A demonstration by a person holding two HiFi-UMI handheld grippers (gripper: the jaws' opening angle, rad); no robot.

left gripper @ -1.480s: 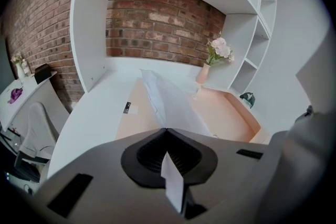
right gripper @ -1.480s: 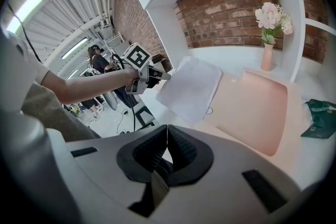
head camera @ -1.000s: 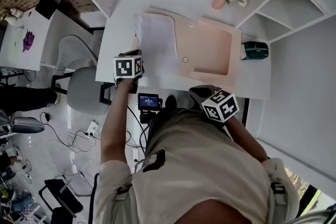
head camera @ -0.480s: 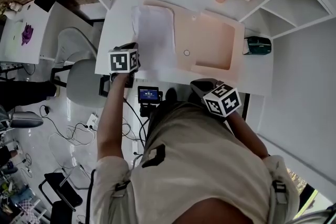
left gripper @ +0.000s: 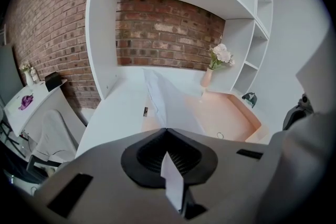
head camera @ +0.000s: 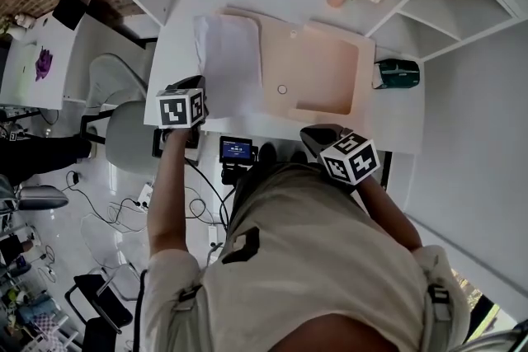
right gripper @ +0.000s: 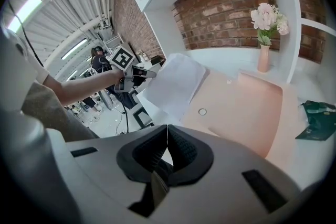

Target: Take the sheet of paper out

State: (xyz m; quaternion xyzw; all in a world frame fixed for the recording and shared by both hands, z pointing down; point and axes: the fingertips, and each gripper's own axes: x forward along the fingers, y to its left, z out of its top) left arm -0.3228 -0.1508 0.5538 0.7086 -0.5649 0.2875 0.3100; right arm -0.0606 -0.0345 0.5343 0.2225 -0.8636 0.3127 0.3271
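Left gripper jaws pinch sheet of paper overlapping pink folder.

Bright, even light. The white desk and the sheet ahead of the left gripper nearly wash out together. Strip lights glare up-left of the right gripper. Both gripper views bulge, with black corners and soft gripper bodies nearest the lens.
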